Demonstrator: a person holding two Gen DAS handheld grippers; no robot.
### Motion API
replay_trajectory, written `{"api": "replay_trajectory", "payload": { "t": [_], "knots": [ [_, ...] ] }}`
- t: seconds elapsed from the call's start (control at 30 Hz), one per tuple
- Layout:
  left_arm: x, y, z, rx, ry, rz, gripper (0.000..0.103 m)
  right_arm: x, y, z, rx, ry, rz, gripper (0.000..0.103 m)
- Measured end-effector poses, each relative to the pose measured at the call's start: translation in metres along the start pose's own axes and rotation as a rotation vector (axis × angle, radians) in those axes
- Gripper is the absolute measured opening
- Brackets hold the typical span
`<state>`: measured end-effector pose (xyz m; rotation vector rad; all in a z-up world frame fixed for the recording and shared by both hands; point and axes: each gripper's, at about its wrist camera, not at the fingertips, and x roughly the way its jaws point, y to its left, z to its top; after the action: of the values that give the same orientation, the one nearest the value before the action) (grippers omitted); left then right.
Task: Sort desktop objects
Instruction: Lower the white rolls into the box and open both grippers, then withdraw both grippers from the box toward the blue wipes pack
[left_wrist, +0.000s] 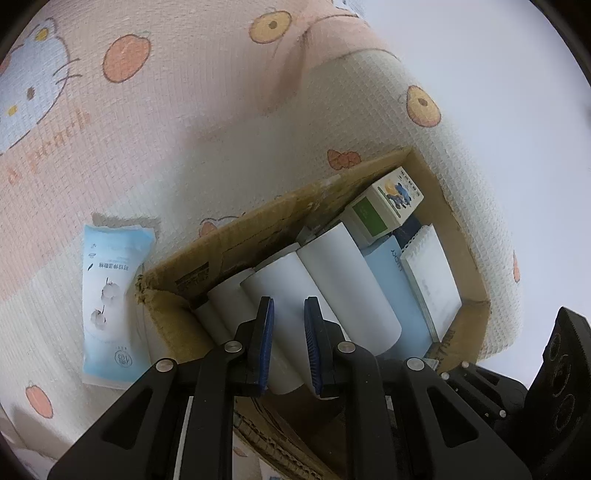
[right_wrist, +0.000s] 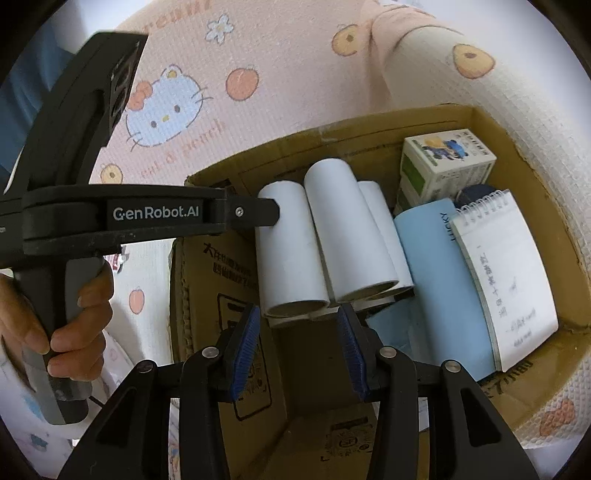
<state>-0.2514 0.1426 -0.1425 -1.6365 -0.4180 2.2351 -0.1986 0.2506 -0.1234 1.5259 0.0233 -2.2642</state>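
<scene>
An open cardboard box (left_wrist: 258, 221) (right_wrist: 332, 125) holds three white rolls (left_wrist: 343, 280) (right_wrist: 347, 229) lying side by side. Beside them are a blue book (left_wrist: 391, 273) (right_wrist: 436, 266), a spiral notepad (left_wrist: 432, 273) (right_wrist: 509, 273) and a small cartoon-printed carton (left_wrist: 391, 199) (right_wrist: 443, 162). My left gripper (left_wrist: 290, 301) (right_wrist: 258, 212) hovers over the left roll with a narrow gap between its jaws. The roll is wider than that gap and passes under both fingers; contact cannot be judged. My right gripper (right_wrist: 298, 314) stands open at the rolls' near ends, with nothing between its pads.
A blue-and-white packet (left_wrist: 110, 295) lies flat on the cartoon-print mat (left_wrist: 184, 129) (right_wrist: 258, 55) just outside the box's left wall. A hand (right_wrist: 74, 325) squeezes the left gripper's handle. A dark blue round thing (right_wrist: 474, 194) peeks out behind the notepad.
</scene>
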Motion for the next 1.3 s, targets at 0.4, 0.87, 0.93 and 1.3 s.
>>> {"api": "replay_trajectory", "payload": {
  "t": [0.4, 0.87, 0.93, 1.3],
  "knots": [
    [-0.01, -0.009, -0.011, 0.027, 0.033, -0.071, 0.018, 0.013, -0.016, 0.004, 0.03, 0.02, -0.011, 0.031],
    [0.0, -0.007, -0.009, 0.025, 0.061, -0.077, 0.018, 0.017, -0.01, 0.012, -0.073, -0.005, -0.047, 0.028],
    [0.001, -0.006, -0.009, 0.026, 0.066, -0.071, 0.018, 0.02, -0.011, 0.013, -0.088, 0.022, -0.037, 0.028],
    [-0.004, -0.029, -0.01, 0.087, 0.056, -0.099, 0.035, -0.011, -0.007, -0.002, -0.151, 0.013, -0.051, 0.028]
  ]
}}
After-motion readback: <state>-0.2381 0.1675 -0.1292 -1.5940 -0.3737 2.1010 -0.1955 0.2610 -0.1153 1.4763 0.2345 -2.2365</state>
